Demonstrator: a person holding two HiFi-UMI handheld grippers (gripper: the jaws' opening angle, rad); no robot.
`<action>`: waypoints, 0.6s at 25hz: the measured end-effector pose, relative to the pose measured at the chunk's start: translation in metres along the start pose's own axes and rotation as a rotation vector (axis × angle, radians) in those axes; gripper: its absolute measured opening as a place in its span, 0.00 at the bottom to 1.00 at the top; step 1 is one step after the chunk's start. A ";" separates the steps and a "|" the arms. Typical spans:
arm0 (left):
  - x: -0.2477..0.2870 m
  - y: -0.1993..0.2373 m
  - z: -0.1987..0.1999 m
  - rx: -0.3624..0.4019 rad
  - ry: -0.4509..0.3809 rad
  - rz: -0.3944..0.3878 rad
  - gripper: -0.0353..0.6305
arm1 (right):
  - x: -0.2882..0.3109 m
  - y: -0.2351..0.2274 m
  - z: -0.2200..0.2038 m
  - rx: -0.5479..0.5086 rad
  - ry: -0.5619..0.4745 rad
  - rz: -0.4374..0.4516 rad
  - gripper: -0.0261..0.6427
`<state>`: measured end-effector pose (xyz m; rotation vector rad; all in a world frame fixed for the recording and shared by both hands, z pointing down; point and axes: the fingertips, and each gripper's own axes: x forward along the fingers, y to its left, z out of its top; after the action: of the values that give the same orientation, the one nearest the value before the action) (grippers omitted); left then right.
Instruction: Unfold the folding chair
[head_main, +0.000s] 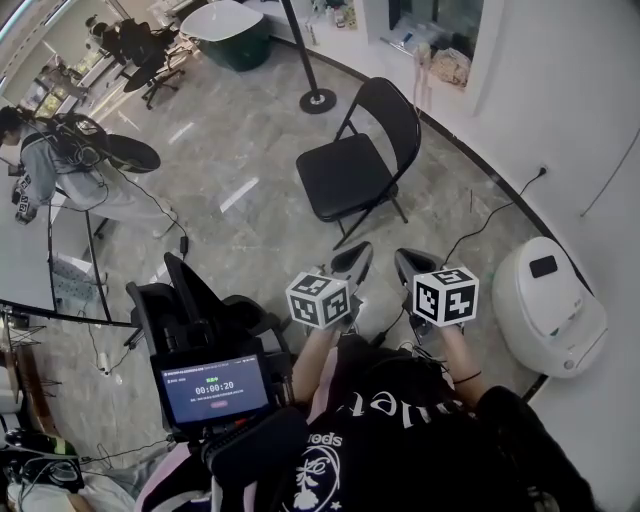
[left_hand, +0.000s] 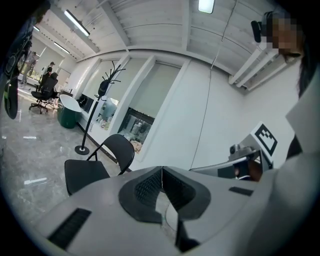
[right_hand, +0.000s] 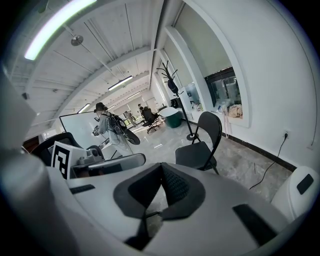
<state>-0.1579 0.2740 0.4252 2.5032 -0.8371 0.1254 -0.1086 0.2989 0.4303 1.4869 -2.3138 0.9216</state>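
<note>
Jaws closed together on both, with left gripper (head_main: 352, 262) and right gripper (head_main: 412, 266) side by side, holding nothing. Ahead, clear of them, the black folding chair (head_main: 345, 172) stands opened on the grey floor (head_main: 230, 150) — near the white wall (head_main: 560, 110).

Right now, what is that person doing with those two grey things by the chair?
A person holds a grey two-jaw tool in each hand, the left tool and the right tool. Both are shut and empty, pointing toward the black metal folding chair. The chair already stands open on the grey marbled floor, a little way ahead of them, and neither tool touches it.
</note>
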 end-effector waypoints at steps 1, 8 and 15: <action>0.000 0.001 0.000 -0.003 0.000 0.000 0.06 | 0.001 0.001 0.000 -0.002 0.003 0.000 0.06; 0.003 0.007 -0.003 -0.015 0.009 -0.014 0.06 | 0.009 0.002 -0.003 -0.004 0.020 -0.008 0.06; 0.002 0.013 -0.004 -0.025 0.007 -0.010 0.06 | 0.011 -0.001 -0.005 -0.003 0.031 -0.016 0.06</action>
<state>-0.1636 0.2661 0.4350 2.4820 -0.8182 0.1202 -0.1137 0.2939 0.4402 1.4775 -2.2771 0.9301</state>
